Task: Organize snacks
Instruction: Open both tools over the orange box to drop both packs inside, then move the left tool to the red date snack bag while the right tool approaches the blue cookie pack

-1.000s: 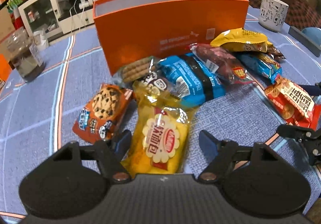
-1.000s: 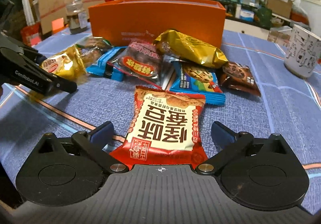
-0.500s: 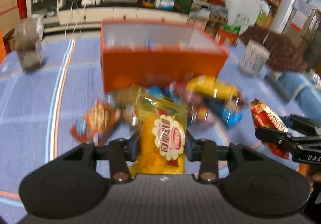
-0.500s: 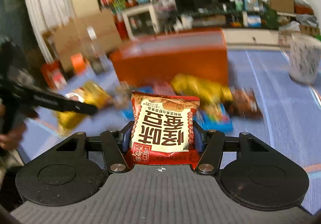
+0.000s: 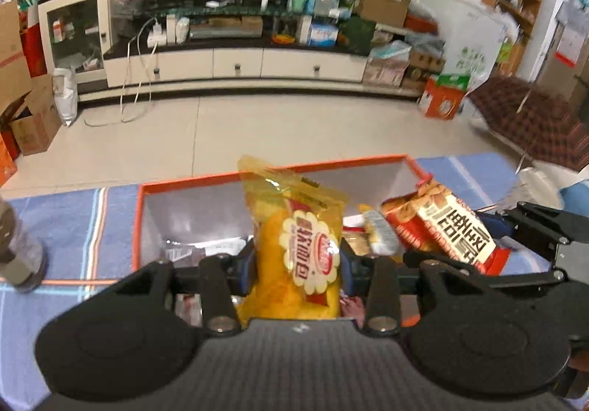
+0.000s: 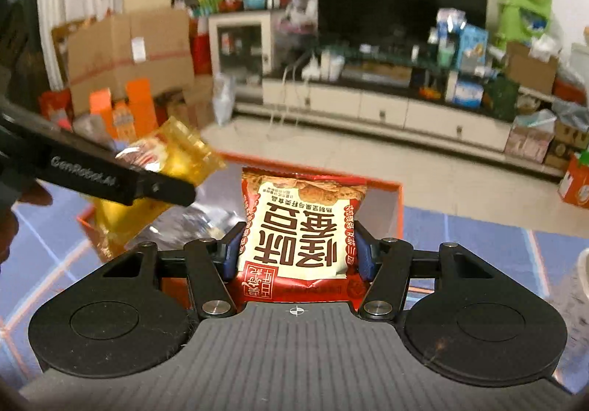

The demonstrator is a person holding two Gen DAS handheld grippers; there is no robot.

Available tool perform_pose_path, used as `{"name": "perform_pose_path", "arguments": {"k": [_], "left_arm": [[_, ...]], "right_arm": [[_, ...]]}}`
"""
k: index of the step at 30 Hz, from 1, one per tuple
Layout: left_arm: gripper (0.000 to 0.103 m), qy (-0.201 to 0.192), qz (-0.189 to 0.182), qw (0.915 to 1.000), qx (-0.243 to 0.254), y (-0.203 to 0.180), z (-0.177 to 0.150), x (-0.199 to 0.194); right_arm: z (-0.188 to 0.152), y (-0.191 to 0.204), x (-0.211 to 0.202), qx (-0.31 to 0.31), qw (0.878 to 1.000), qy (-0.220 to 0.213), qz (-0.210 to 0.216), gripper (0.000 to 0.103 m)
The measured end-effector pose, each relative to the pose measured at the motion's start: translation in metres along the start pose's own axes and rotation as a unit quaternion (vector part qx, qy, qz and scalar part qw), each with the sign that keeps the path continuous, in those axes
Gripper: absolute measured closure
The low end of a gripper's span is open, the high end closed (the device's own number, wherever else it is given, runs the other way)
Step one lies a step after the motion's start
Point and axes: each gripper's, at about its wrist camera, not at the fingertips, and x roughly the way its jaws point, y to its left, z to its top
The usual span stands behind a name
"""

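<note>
My left gripper [image 5: 296, 264] is shut on a yellow bread packet [image 5: 298, 249] and holds it above the open orange box [image 5: 141, 212]. My right gripper [image 6: 296, 251] is shut on a red and cream snack packet [image 6: 300, 234], also held over the orange box [image 6: 399, 205]. In the left wrist view the red packet [image 5: 445, 227] and right gripper [image 5: 545, 227] are at the right, over the box's right end. In the right wrist view the yellow packet [image 6: 154, 186] and left gripper [image 6: 121, 183] are at the left. Some packets lie inside the box.
The box stands on a blue striped tablecloth [image 5: 73, 219]. A glass jar [image 5: 18, 249] is at the left edge. A white mug [image 6: 581, 278] is at the right. Beyond the table are the floor and a TV cabinet [image 5: 235, 65].
Both grippers closed on their packets, lifted them from the table and carried them forward over the orange box. The view now looks down into the box.
</note>
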Motion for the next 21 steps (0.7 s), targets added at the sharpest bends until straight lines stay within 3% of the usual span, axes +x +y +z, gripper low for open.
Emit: {"name": "perform_pose_path", "arguments": {"k": [2, 4, 5, 8, 10, 12, 15, 18, 21], "left_arm": [[0.059, 0.008, 0.009, 0.9998, 0.014, 0.002, -0.003, 0.018], [0.035, 0.006, 0.026, 0.9994, 0.023, 0.002, -0.004, 0.024], [0.033, -0.007, 0.037, 0.9990, 0.026, 0.002, -0.006, 0.020], [0.033, -0.040, 0.023, 0.9985, 0.029, 0.001, -0.020, -0.008], [0.033, -0.058, 0.012, 0.9977, 0.033, -0.003, -0.035, -0.031], [0.033, -0.067, 0.006, 0.9970, 0.039, -0.010, -0.056, -0.052], [0.033, -0.059, -0.007, 0.9978, 0.029, -0.018, -0.093, -0.066], [0.033, -0.025, -0.047, 0.9985, 0.009, -0.029, -0.124, -0.063], [0.033, -0.003, -0.069, 0.9976, 0.011, -0.044, -0.133, -0.049]], "right_arm": [[-0.003, -0.003, 0.019, 0.004, 1.000, 0.015, 0.005, 0.054], [-0.005, -0.008, 0.028, 0.017, 1.000, 0.016, 0.013, 0.051], [-0.003, -0.009, 0.025, 0.022, 1.000, 0.006, 0.013, 0.051], [-0.002, -0.014, -0.007, 0.042, 0.998, -0.042, 0.023, 0.042], [-0.010, -0.013, -0.038, 0.058, 0.996, -0.070, 0.027, 0.028], [-0.029, -0.011, -0.066, 0.077, 0.993, -0.083, 0.025, 0.026], [-0.072, -0.004, -0.094, 0.108, 0.992, -0.068, 0.025, 0.026], [-0.123, 0.000, -0.111, 0.160, 0.986, -0.049, 0.017, 0.026], [-0.152, 0.001, -0.104, 0.172, 0.985, -0.027, 0.015, 0.027]]}}
